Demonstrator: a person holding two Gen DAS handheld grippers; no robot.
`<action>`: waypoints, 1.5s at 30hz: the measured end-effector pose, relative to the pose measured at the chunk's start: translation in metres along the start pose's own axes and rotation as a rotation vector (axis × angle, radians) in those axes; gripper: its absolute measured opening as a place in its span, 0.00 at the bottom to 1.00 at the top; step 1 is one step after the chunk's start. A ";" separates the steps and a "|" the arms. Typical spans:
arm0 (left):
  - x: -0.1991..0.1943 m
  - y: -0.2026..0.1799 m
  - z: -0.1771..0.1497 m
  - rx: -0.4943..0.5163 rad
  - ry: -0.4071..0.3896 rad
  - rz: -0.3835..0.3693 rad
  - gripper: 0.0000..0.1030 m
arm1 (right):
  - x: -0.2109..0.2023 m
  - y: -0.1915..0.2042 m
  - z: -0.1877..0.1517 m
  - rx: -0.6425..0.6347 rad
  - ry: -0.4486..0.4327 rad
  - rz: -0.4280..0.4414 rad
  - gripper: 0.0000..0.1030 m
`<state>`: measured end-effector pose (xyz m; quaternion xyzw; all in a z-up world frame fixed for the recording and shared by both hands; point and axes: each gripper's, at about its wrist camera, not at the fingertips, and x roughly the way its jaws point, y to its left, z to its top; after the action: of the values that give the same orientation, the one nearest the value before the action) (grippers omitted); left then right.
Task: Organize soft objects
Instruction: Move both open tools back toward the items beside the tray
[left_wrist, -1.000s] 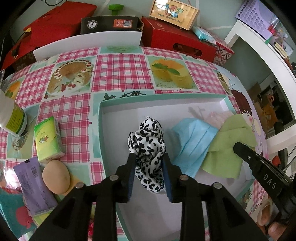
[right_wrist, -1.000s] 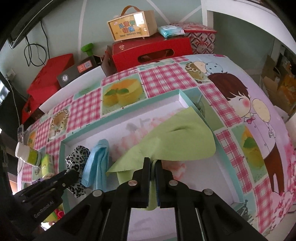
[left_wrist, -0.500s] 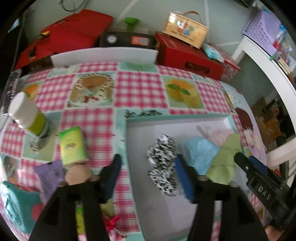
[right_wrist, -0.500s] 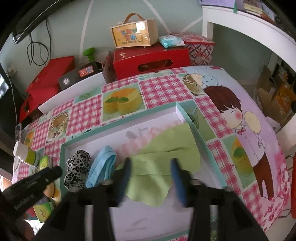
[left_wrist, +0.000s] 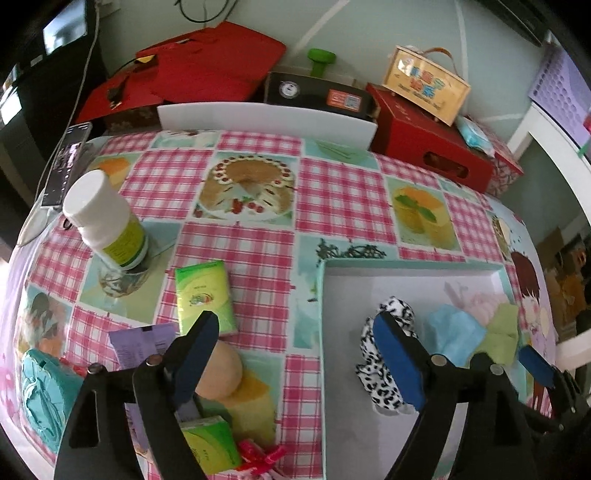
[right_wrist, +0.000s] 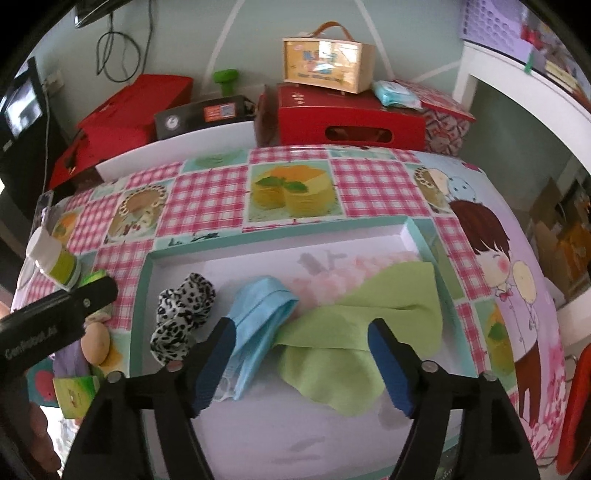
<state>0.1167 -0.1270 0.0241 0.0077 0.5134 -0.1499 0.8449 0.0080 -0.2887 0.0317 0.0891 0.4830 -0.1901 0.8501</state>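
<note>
Right wrist view: tray (right_wrist: 417, 230) holds three soft items; both grippers' jaws are opening, gripping nothing.

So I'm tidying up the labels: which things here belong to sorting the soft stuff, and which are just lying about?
Part of the job:
leopard-print cloth
blue mask
green cloth
tray

Lying about:
white bottle
tissue packet
red boxes

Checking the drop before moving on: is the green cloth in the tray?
In. The green cloth lies loose on the tray floor, overlapping the blue mask.
</note>
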 end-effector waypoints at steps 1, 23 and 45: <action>0.000 0.002 0.000 -0.011 -0.007 0.006 0.92 | 0.001 0.001 0.000 -0.002 -0.002 -0.003 0.91; -0.026 0.016 0.004 -0.046 -0.145 0.004 0.98 | -0.010 0.011 0.002 -0.009 -0.039 0.037 1.00; -0.058 0.038 -0.049 -0.095 -0.119 -0.012 0.98 | -0.031 0.035 -0.043 -0.038 -0.030 0.143 1.00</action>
<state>0.0599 -0.0682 0.0461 -0.0441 0.4689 -0.1304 0.8725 -0.0257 -0.2354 0.0348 0.1045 0.4660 -0.1210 0.8702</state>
